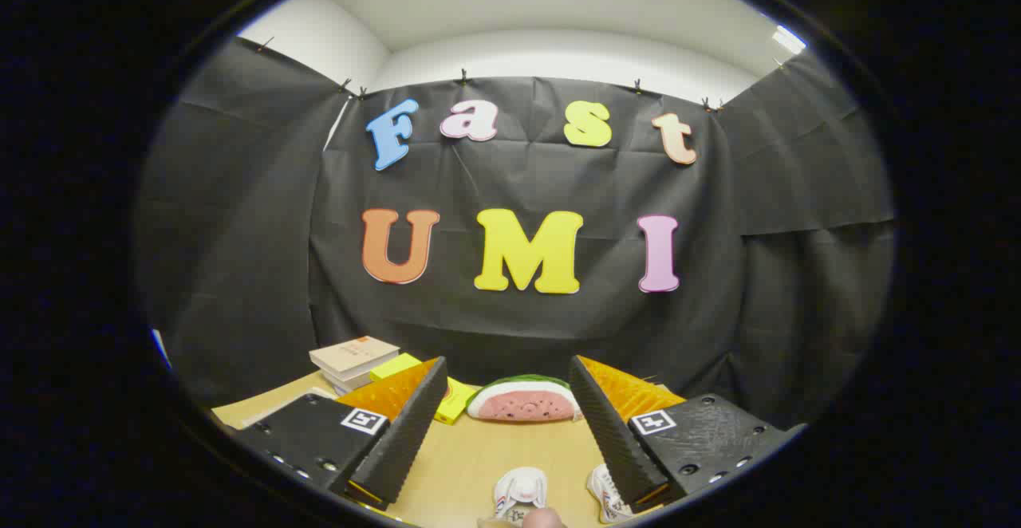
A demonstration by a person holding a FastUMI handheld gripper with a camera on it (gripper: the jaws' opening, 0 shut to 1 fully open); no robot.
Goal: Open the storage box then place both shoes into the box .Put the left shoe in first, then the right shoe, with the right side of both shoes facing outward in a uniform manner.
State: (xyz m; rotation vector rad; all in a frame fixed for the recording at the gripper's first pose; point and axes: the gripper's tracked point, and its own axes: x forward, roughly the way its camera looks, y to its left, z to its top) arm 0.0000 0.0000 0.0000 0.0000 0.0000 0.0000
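Observation:
My gripper (508, 376) stands open above a light wooden table (471, 456), with nothing between its fingers. Two white shoes lie low on the table between the fingers, close to me: one shoe (520, 490) near the middle and the other shoe (610, 494) partly hidden behind the right finger (606, 424). Only their toe ends show. A small rounded pale shape (542, 518) sits just below the shoes; I cannot tell what it is.
A watermelon-slice toy (522, 400) lies on the table beyond the fingers. To its left are a stack of books (352, 359) and yellow blocks (455, 400). Black cloth walls close in the table at the back and both sides.

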